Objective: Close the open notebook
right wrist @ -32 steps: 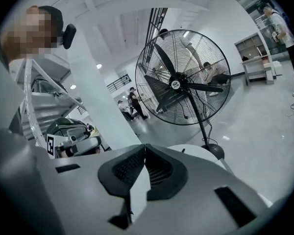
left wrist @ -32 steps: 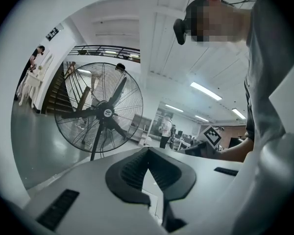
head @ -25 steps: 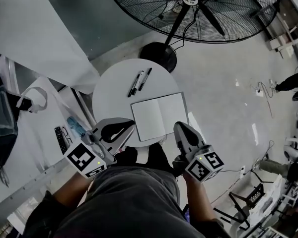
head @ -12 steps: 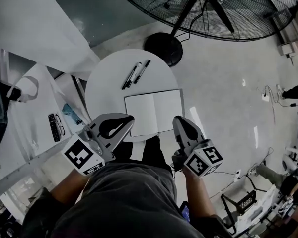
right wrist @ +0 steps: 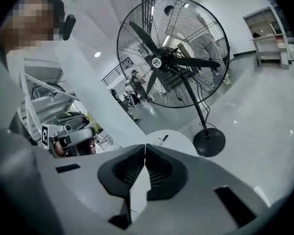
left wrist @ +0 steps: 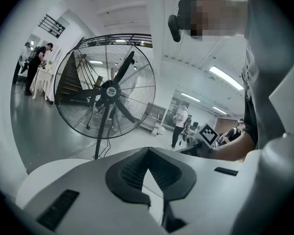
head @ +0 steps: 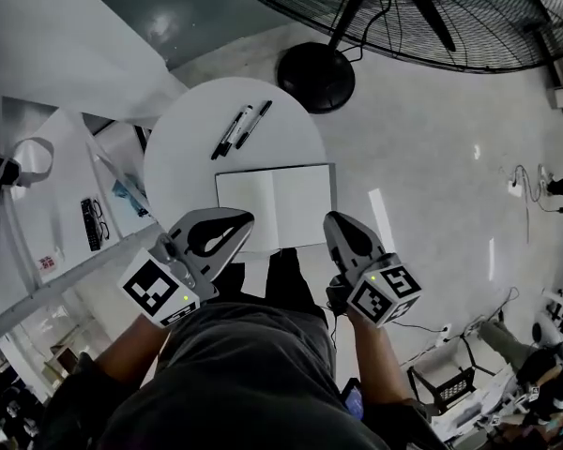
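Note:
An open notebook (head: 275, 206) with blank white pages lies flat on the near half of a small round white table (head: 183, 162). Two pens (head: 239, 127) lie side by side beyond it. My left gripper (head: 244, 221) hangs over the notebook's near left corner, jaws together and nothing between them (left wrist: 148, 149). My right gripper (head: 332, 221) hangs at the notebook's near right corner, also shut and empty (right wrist: 145, 145). In the right gripper view the table (right wrist: 179, 138) and the pens (right wrist: 161, 140) show just past the jaw tips.
A large floor fan stands behind the table, with its black round base (head: 316, 76) on the grey floor. A long white desk (head: 52, 232) at the left carries glasses (head: 96, 221) and small items. Cables (head: 525, 181) lie on the floor at the right.
Both grippers have moved forward and down towards the notebook's near edge. The notebook still lies open and the jaws have stayed together.

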`<state>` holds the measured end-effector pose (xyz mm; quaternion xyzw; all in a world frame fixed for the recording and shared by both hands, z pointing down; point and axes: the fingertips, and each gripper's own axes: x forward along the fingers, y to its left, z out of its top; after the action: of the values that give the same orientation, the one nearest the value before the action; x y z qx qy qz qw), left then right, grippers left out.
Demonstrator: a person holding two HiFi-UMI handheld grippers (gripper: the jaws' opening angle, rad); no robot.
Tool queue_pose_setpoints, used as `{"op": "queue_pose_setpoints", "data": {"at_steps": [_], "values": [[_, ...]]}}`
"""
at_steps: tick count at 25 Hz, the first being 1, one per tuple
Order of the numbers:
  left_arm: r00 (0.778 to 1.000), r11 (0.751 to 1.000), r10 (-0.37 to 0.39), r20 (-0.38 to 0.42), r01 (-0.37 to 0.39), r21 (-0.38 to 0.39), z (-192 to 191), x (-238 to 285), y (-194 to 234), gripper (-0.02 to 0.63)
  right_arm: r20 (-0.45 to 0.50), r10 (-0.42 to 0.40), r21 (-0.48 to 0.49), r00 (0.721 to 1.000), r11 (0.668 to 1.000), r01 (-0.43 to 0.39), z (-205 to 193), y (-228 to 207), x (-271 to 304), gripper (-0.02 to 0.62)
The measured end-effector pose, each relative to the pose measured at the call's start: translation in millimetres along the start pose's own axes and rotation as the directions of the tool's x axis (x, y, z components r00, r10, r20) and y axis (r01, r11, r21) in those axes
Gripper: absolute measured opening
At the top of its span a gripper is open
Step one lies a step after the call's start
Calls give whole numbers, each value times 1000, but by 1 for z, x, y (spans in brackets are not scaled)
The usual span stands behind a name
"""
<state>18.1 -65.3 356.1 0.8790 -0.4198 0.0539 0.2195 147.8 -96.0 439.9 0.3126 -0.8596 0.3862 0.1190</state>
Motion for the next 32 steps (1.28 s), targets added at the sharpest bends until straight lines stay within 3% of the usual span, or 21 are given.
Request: {"op": "queue_pose_setpoints", "data": {"at_steps": [8,20,32], "values": [[997,998,54,-61,-56,-23,-24,38,-6,15,-96,43,31,994,999,-40,-22,-44,8,22],[988,996,62,-141,-69,-48,-62,75,-20,15,-155,23,81,988,997,-10,-52,-111,13,23],[977,994,67,-201,-82,-68,-93,101,-20,15,-224,65,121,973,992,-39,-90,-141,33,26]]}}
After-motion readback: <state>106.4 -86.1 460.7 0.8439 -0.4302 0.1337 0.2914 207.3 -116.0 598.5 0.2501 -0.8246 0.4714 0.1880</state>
